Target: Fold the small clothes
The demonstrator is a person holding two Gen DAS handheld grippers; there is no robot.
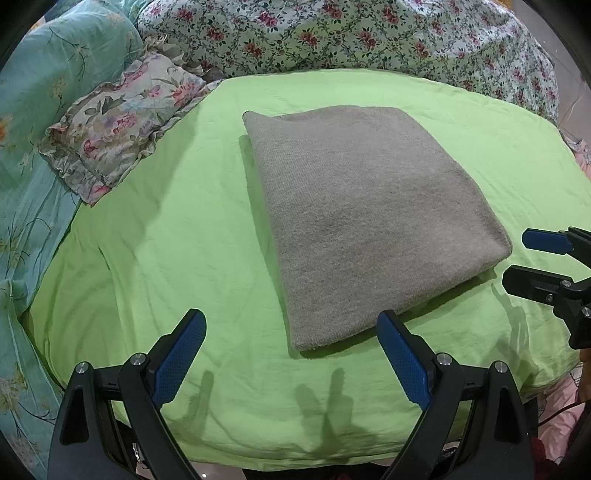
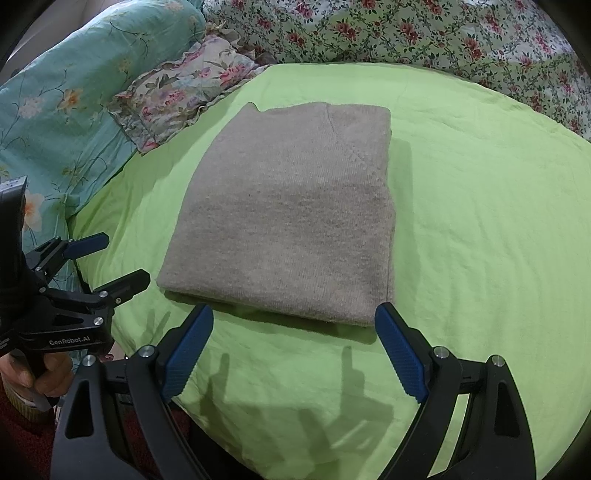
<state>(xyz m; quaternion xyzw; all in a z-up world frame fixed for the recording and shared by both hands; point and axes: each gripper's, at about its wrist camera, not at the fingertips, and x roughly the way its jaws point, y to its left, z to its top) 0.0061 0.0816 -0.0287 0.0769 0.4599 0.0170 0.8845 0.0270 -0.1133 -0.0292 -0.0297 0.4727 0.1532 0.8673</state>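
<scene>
Work surface is a lime-green sheet [image 1: 155, 229] spread over a bed, lightly wrinkled. Beyond the sheet's far edge sits a bunched white quilt with red flowers [image 1: 369, 33]; off the sheet's far-left corner a ruffled floral pillow [image 1: 122, 122] rests against a teal flowered cover [image 1: 44, 74] that runs down the sheet's left side. Pink fabric [image 1: 554, 424] shows past the sheet's near-right edge. Left gripper [image 1: 291, 334] hovers over the near edge of the sheet, jaws spread wide, nothing between the blue pads. Right gripper [image 2: 294, 328] is in the same pose beside it, jaws spread wide, empty. In the right wrist view the person's left hand [image 2: 40, 373] wraps the left gripper's handle, at the sheet's near-left edge. Folded grey knit sweater [image 1: 362, 214] lies flat mid-sheet, a neat rectangle, clear of the pillow and quilt. Its near edge sits just ahead of both grippers' fingertips; in the left view its near corner lies between the fingers, overlapping the right fingertip [image 1: 386, 323] in frame, contact unclear. Neither gripper holds it.
</scene>
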